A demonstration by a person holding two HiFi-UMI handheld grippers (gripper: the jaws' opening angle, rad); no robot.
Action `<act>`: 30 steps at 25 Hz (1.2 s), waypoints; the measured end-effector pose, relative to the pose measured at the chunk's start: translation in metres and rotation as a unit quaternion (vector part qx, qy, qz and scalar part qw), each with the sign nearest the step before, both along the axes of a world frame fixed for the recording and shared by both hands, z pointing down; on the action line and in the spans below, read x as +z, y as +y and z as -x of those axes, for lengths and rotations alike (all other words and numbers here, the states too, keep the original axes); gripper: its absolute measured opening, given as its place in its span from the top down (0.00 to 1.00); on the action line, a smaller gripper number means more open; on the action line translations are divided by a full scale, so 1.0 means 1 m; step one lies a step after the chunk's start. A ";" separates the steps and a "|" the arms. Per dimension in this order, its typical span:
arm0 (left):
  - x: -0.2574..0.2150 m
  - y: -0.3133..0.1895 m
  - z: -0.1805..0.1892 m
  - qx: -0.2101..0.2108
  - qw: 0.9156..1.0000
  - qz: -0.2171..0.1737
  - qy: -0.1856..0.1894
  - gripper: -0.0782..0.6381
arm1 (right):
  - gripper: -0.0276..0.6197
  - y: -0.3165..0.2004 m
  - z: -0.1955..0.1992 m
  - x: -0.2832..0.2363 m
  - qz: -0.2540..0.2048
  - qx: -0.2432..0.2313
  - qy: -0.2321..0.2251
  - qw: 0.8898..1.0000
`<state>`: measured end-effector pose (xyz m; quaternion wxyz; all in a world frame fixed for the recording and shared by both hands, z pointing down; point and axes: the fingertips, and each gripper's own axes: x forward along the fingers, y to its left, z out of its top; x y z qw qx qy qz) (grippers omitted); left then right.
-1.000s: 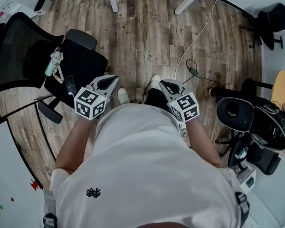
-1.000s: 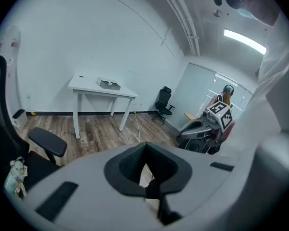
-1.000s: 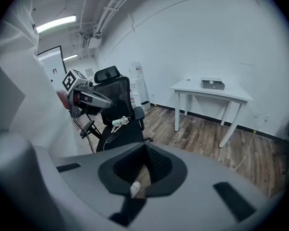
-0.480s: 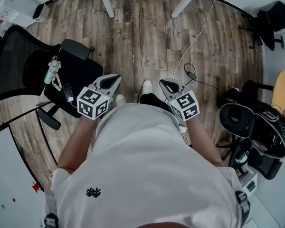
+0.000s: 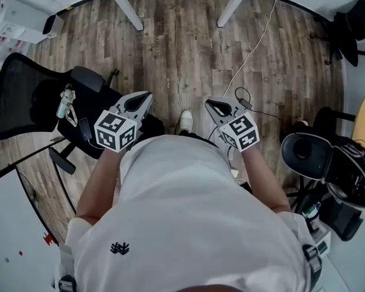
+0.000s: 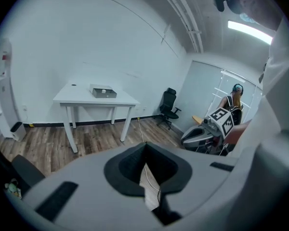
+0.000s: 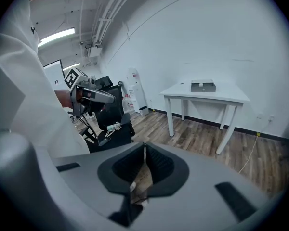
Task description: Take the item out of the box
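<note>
The box [image 6: 103,92], low and grey, sits on top of a white table [image 6: 82,100] against the far wall, well apart from both claws; the right gripper view shows it in the same place on the table top. The left claw [image 6: 145,149] is closed, its dark pads meeting at the tips with nothing between them, and only floor shows through the slit behind. The right claw [image 7: 144,150] is likewise closed and empty. From the head view, a person in a white shirt [image 5: 182,224] holds the two claws side by side in front of the body, each pointing forward and down toward the table, the marker cubes facing up. A shoe [image 5: 185,120] shows on the floor between the claws. A broad stretch of bare wood-plank floor [image 5: 176,53] lies open between the person and the table legs at the top edge of the view. Just to the left of the left claw stands a black office chair [image 5: 30,96] with small items lying on its seat. A white cable [image 5: 255,41] trails across the planks from near the table's right leg toward the right claw. Dark equipment [image 5: 328,169] crowds the right edge, and a white board [image 5: 12,224] fills the lower left corner.
</note>
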<state>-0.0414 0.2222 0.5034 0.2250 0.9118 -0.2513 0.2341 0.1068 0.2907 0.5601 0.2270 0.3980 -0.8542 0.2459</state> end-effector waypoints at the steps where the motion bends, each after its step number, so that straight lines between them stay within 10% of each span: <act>1: -0.004 -0.008 -0.004 -0.003 1.000 -0.001 -0.001 0.88 | 0.94 -0.004 -0.006 0.000 0.003 0.001 -0.004 1.000; 19: -0.004 -0.181 -0.024 0.052 0.998 0.007 0.031 0.88 | 0.93 -0.193 -0.027 -0.019 0.001 0.061 0.028 0.998; 30: -0.005 -0.257 0.029 0.060 0.997 -0.001 0.048 0.88 | 0.71 -0.303 -0.001 -0.024 0.004 0.072 0.068 0.995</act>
